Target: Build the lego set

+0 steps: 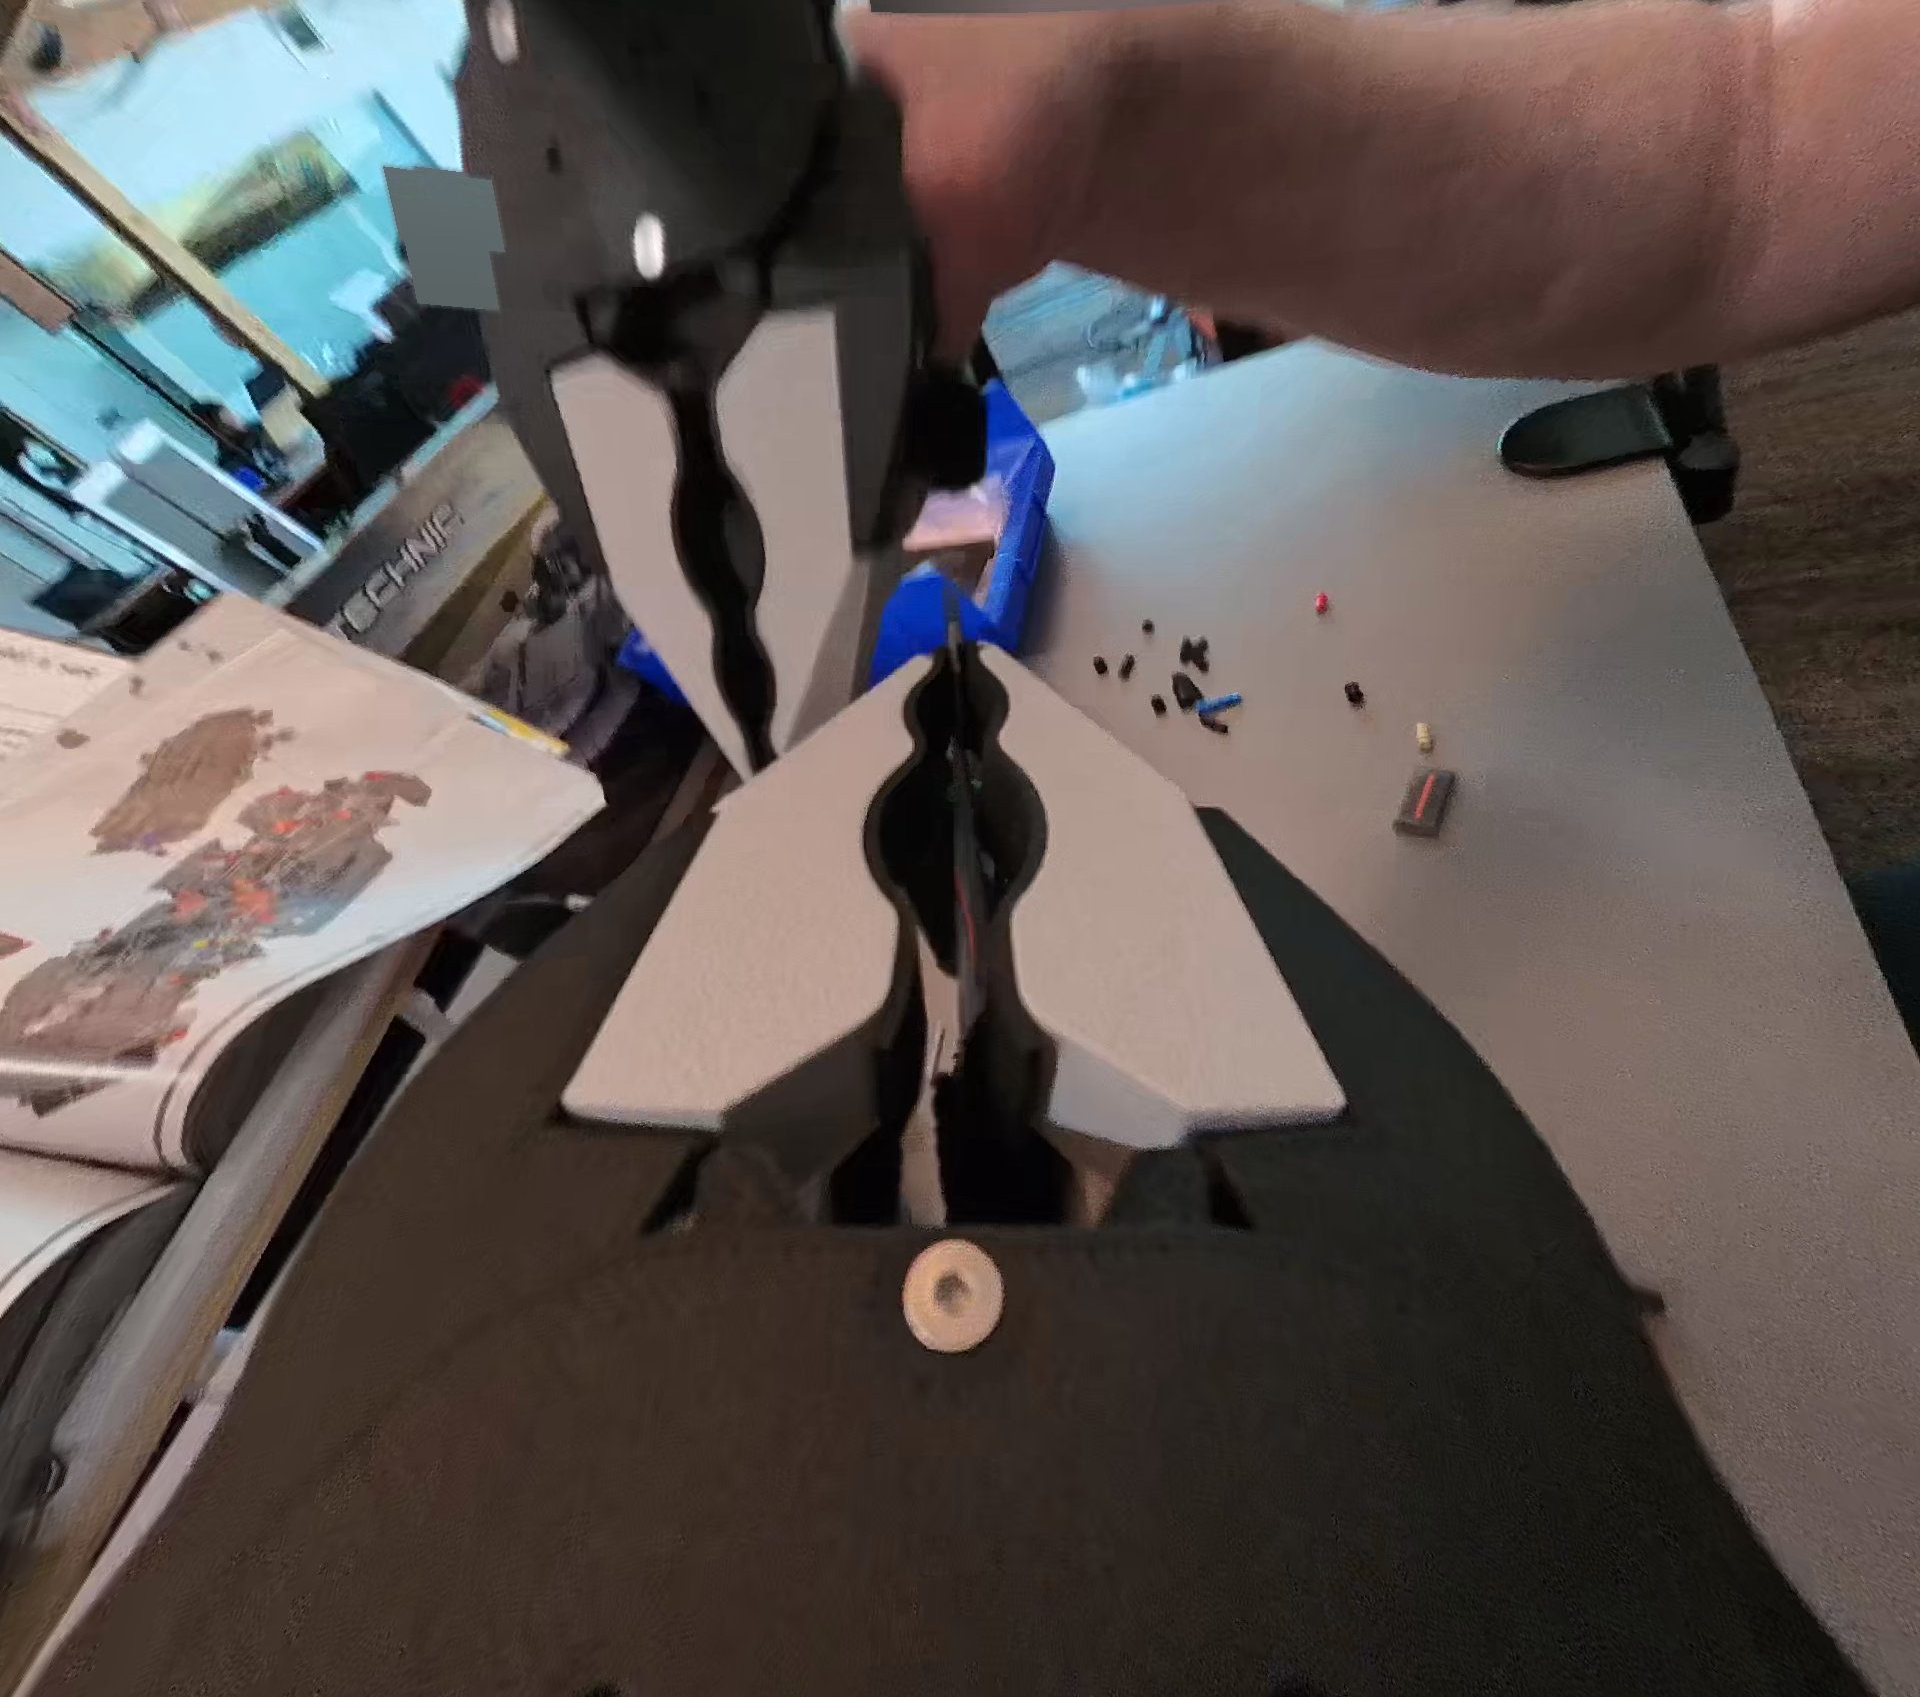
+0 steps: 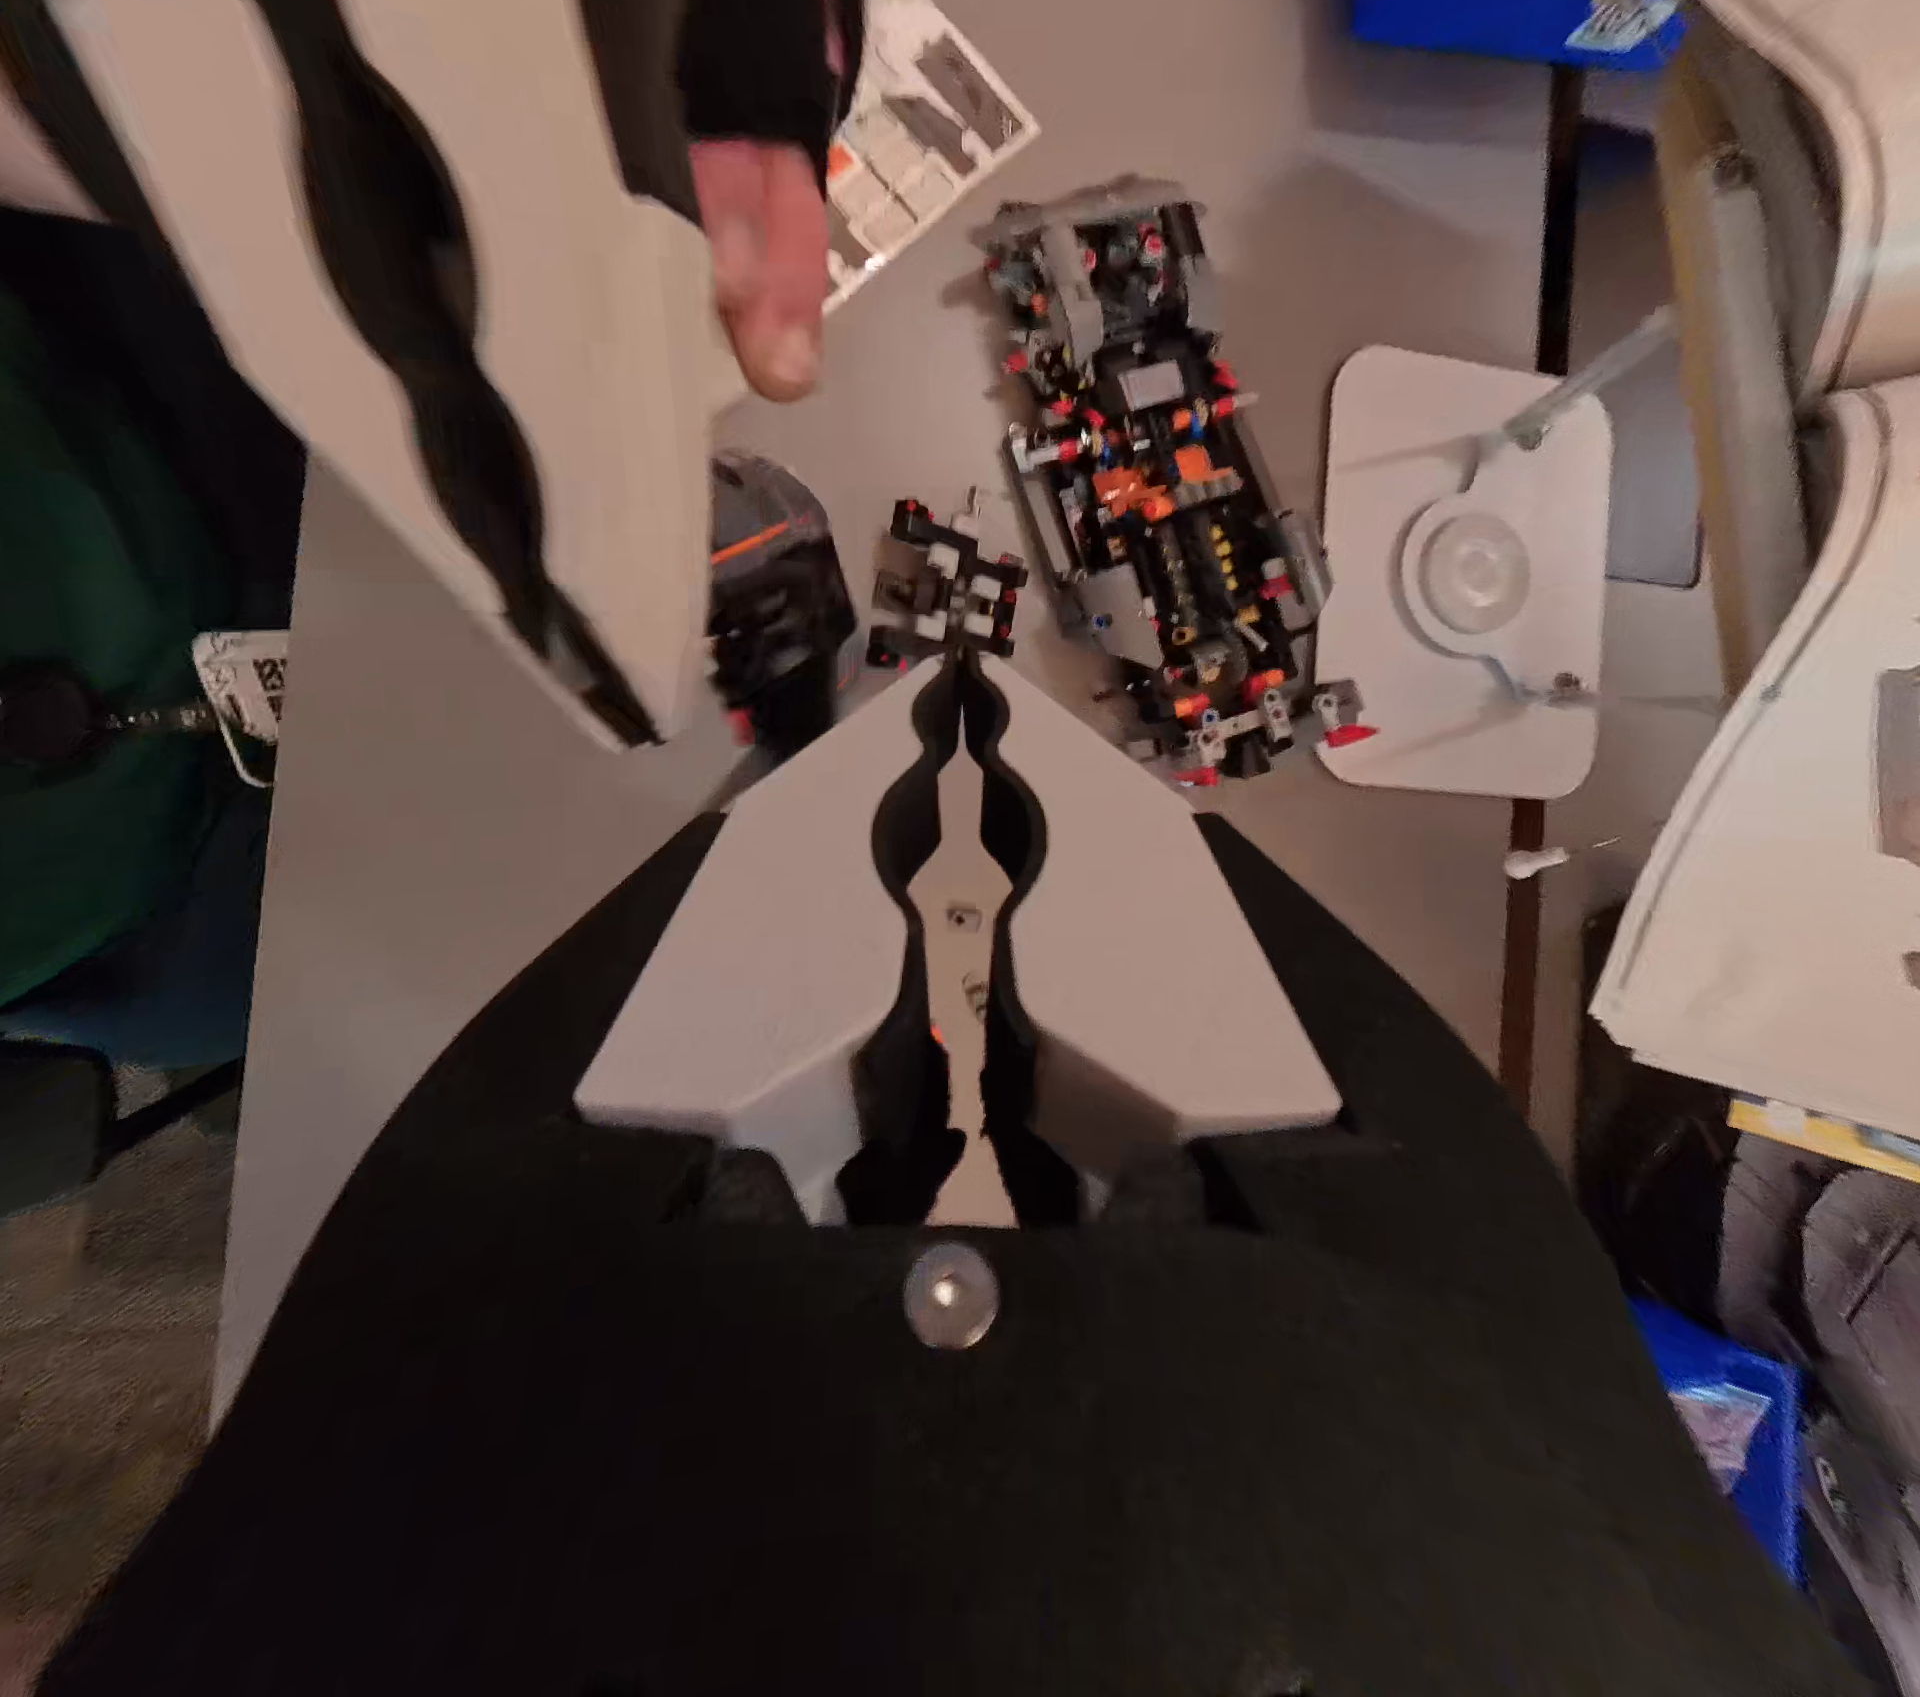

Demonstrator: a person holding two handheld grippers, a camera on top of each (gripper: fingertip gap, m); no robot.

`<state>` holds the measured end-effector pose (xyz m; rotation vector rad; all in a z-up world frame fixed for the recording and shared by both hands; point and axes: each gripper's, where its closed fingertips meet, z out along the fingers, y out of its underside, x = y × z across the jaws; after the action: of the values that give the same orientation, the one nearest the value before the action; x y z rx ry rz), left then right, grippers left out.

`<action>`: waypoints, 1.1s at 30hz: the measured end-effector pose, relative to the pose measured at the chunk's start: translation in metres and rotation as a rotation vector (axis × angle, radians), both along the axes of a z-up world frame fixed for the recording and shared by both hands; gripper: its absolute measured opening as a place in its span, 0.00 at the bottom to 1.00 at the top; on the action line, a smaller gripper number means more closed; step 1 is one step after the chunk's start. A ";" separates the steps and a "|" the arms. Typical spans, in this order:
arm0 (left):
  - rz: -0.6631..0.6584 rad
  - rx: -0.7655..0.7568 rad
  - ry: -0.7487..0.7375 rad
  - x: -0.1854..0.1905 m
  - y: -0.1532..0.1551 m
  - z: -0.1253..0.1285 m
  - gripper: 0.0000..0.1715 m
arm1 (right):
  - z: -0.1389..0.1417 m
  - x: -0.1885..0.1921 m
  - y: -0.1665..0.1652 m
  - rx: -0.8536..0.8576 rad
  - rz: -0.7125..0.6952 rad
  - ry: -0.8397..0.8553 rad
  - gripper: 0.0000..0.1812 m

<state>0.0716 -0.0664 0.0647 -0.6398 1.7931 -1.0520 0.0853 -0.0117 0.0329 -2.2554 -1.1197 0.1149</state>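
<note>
In the left wrist view we are seeing the left gripper (image 1: 961, 681) with its fingers (image 1: 790, 899) pressed together on a thin dark piece (image 1: 964, 868) with a red streak, its edge poking past the tips. The right gripper (image 1: 756, 748) is hanging just ahead, its fingers nearly touching. Beyond, small loose pins (image 1: 1184, 686) are lying scattered on the grey counter (image 1: 1455, 556), near a blue bin (image 1: 997, 504) and an open instruction booklet (image 1: 260, 816).

In the right wrist view we are seeing its fingers (image 2: 1122, 899) closed, tips meeting at a small black lego sub-assembly (image 2: 951, 587); we cannot tell whether they are gripping it. The lego car chassis (image 2: 1153, 494) is lying just beside, next to a white base plate (image 2: 1475, 702)
</note>
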 end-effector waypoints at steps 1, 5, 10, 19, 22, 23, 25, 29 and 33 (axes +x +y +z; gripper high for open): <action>0.014 -0.001 -0.014 0.001 0.000 0.003 0.00 | -0.005 -0.004 -0.001 -0.027 0.017 0.013 0.00; 0.040 0.010 0.035 0.006 0.009 -0.007 0.00 | -0.001 -0.002 0.006 0.042 -0.003 0.049 0.00; -0.065 -0.133 0.033 -0.005 0.013 -0.001 0.00 | 0.014 -0.005 -0.016 -0.004 0.103 0.312 0.08; -0.402 -0.399 0.035 -0.027 -0.002 0.014 0.00 | 0.033 -0.025 -0.048 0.190 0.424 0.495 0.08; -0.452 -0.433 0.057 -0.027 -0.007 0.012 0.00 | 0.026 -0.033 -0.052 0.176 0.472 0.475 0.07; -0.464 -0.443 0.056 -0.027 -0.009 0.012 0.00 | 0.023 -0.037 -0.057 0.151 0.504 0.484 0.05; -0.492 -0.462 0.053 -0.028 -0.011 0.014 0.00 | 0.022 -0.043 -0.062 0.145 0.552 0.494 0.03; -0.553 -0.507 0.051 -0.033 -0.015 0.017 0.00 | 0.024 -0.052 -0.072 0.137 0.617 0.543 0.00; -0.591 -0.548 0.035 -0.037 -0.014 0.019 0.00 | 0.026 -0.051 -0.070 0.137 0.596 0.616 0.00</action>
<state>0.0347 -0.0806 0.0842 -0.4444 1.7676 -1.9824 0.0346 -0.0821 0.0590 -1.5290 -1.3400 0.8762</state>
